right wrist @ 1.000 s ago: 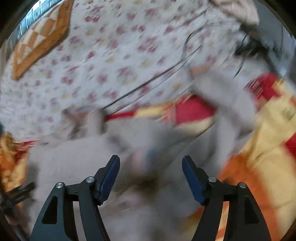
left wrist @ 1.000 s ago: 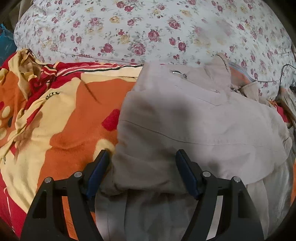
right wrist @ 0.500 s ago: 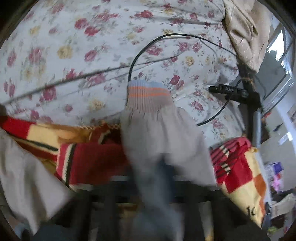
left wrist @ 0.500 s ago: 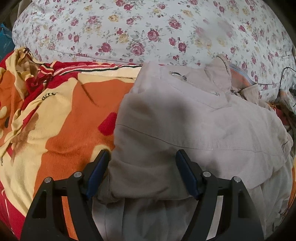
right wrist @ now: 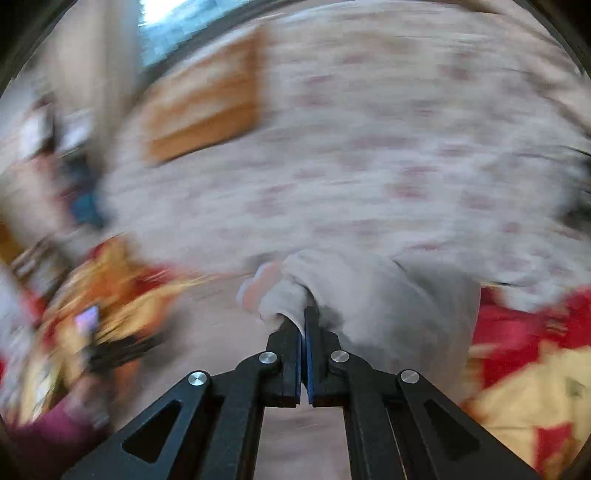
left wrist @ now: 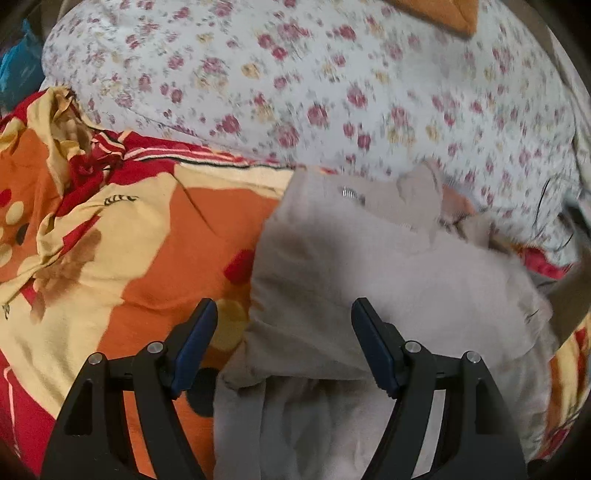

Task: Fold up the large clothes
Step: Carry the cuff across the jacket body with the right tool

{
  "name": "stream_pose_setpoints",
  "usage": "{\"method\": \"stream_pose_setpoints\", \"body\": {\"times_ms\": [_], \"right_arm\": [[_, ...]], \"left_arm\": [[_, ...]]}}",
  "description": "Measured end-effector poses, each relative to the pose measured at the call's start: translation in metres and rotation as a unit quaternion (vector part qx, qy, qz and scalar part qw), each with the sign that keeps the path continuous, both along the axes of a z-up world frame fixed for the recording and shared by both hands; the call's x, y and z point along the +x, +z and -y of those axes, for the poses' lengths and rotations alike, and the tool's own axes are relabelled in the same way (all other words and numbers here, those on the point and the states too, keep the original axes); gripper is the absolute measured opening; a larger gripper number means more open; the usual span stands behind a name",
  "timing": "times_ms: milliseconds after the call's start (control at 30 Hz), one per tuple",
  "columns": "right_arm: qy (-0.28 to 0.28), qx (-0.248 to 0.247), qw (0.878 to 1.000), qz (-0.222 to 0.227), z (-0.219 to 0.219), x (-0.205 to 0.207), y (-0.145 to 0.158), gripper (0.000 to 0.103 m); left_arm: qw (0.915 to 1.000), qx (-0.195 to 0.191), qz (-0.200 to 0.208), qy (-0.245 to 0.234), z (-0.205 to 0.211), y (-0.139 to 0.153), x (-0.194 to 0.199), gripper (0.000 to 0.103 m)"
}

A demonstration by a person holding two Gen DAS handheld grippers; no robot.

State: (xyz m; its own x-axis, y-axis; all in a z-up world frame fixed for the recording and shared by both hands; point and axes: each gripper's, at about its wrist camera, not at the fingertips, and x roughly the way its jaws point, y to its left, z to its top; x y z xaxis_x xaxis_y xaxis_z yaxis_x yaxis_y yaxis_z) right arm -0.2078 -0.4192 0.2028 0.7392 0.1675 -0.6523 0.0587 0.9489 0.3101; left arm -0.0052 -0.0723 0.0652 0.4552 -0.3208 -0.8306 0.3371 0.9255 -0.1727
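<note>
A beige zip jacket (left wrist: 388, 273) lies partly folded on an orange, yellow and red blanket (left wrist: 140, 236). My left gripper (left wrist: 284, 332) is open and empty, its blue pads either side of the jacket's near folded edge. In the right wrist view, my right gripper (right wrist: 304, 321) is shut on the jacket's sleeve (right wrist: 369, 295) near its cuff and holds it up. That view is heavily blurred by motion.
A floral duvet (left wrist: 332, 85) fills the back of the bed. An orange cushion (left wrist: 443, 14) lies on it at the top. A black cable (left wrist: 550, 206) runs along the right side.
My right gripper has closed on the sleeve it was nearing and is swinging fast. The left gripper has drawn back a little and stayed open.
</note>
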Motion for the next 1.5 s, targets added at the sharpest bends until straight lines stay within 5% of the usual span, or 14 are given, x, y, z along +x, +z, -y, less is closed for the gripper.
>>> {"method": "stream_pose_setpoints", "body": {"times_ms": [100, 200, 267, 300, 400, 633, 767, 933, 1167, 1200, 1233, 1300, 1400, 1500], "right_arm": [[0.137, -0.01, 0.99, -0.022, -0.072, 0.033, 0.007, 0.001], [0.186, -0.01, 0.98, -0.068, -0.117, 0.086, -0.021, 0.007], [0.17, -0.027, 0.981, -0.091, -0.135, 0.122, -0.051, 0.022], [0.132, -0.043, 0.984, -0.107, -0.138, 0.146, -0.071, 0.043], [0.041, -0.029, 0.989, -0.14, -0.118, 0.164, -0.102, 0.046], [0.003, -0.044, 0.996, -0.079, -0.088, 0.066, -0.08, 0.067], [0.019, -0.013, 0.998, -0.066, -0.091, 0.025, -0.083, 0.067], [0.085, -0.007, 0.995, -0.051, -0.147, 0.036, -0.09, 0.066], [0.187, -0.242, 0.951, -0.052, -0.273, 0.069, -0.119, 0.072], [0.183, -0.266, 0.944, -0.068, -0.279, 0.076, -0.128, 0.065], [0.179, -0.275, 0.941, -0.082, -0.281, 0.082, -0.136, 0.036], [0.161, -0.246, 0.952, -0.084, -0.272, 0.09, -0.137, 0.015], [0.101, -0.119, 0.987, -0.034, -0.233, 0.097, -0.109, 0.013], [0.035, -0.038, 0.999, 0.012, -0.207, 0.11, -0.094, 0.021]], "left_arm": [[0.9994, -0.034, -0.006, 0.006, -0.012, 0.006, 0.006, 0.075], [0.9955, -0.091, -0.026, 0.008, -0.024, 0.009, 0.014, 0.076], [0.9902, -0.133, -0.042, 0.007, -0.031, 0.009, 0.022, 0.082], [0.9876, -0.149, -0.048, 0.008, -0.034, 0.009, 0.025, 0.084], [0.9806, -0.183, -0.069, 0.005, -0.036, 0.009, 0.028, 0.086], [0.9634, -0.205, -0.123, -0.121, -0.007, 0.018, 0.003, 0.086], [0.964, -0.161, -0.111, -0.18, 0.002, 0.025, -0.018, 0.087], [0.982, -0.115, -0.074, -0.131, -0.008, 0.022, -0.018, 0.087], [0.986, -0.135, -0.085, -0.049, -0.041, 0.012, 0.012, 0.087], [0.9844, -0.144, -0.091, -0.045, -0.043, 0.012, 0.013, 0.087], [0.9831, -0.153, -0.092, -0.042, -0.046, 0.013, 0.014, 0.087], [0.9821, -0.167, -0.08, -0.035, -0.051, 0.021, 0.013, 0.087], [0.9772, -0.209, -0.034, -0.011, -0.061, 0.039, 0.008, 0.087], [0.9735, -0.229, 0.007, -0.003, -0.062, 0.05, 0.005, 0.087]]}}
